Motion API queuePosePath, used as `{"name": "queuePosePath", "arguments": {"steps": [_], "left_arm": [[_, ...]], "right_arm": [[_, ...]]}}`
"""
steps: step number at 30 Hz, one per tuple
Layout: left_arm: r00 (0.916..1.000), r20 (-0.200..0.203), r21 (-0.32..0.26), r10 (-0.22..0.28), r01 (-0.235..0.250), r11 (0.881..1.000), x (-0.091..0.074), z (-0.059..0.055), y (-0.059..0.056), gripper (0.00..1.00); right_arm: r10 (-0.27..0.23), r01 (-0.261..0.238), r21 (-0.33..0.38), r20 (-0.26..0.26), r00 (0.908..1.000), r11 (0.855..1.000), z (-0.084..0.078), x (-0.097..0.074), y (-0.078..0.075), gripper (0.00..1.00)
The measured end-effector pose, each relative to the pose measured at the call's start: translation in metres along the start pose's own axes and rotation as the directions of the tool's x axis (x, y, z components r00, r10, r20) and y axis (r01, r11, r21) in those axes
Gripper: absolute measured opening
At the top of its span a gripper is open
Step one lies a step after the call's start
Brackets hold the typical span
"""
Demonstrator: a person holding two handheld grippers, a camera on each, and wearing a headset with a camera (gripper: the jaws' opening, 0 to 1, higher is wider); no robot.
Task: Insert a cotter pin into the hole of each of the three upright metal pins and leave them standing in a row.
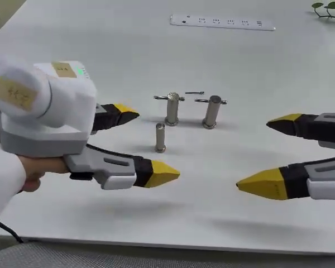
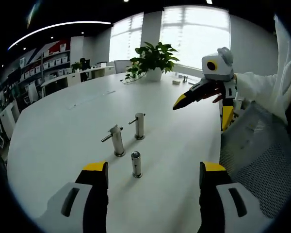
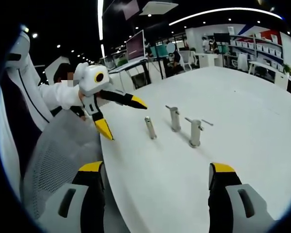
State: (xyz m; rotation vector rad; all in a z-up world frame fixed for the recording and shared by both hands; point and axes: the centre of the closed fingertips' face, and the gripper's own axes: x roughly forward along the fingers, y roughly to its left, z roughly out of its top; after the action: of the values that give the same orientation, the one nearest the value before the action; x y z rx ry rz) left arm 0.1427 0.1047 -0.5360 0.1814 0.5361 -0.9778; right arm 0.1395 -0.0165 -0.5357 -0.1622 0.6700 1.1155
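Head view's edge crops the right tool (image 1: pixel 253 153), jaws apart.

The left gripper (image 1: pixel 154 144) is held level, pointing right, its yellow-tipped jaws spread wide with nothing between them. A hand (image 1: pixel 38 170) in a white sleeve (image 1: pixel 1 181) grasps its handle from below. The right gripper (image 1: pixel 253 153) faces it, pointing left, with its jaws equally wide apart and empty.
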Motion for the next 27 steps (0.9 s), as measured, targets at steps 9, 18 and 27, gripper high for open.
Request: {"name": "queuePosePath", "arguments": {"steps": [9,18,27], "left_arm": [[0.9993,-0.024,0.021,-0.03,0.03,0.999,-0.016,-0.014,-0.008,0.99],[0.9997,-0.007,-0.045,-0.022,0.021,0.999,-0.03,-0.022,-0.012,0.99],[0.9997,0.019,-0.091,0.018,-0.017,0.996,-0.045,-0.02,-0.006,0.99]], "right_arm": [[-0.013,0.012,-0.026,-0.027,0.9996,1.0,0.002,-0.006,-0.011,0.86],[-0.042,0.031,-0.118,-0.085,0.9955,0.992,0.015,-0.018,-0.038,0.85],[-0.075,0.042,-0.241,-0.131,0.9886,0.97,0.042,-0.013,-0.073,0.75]]}}
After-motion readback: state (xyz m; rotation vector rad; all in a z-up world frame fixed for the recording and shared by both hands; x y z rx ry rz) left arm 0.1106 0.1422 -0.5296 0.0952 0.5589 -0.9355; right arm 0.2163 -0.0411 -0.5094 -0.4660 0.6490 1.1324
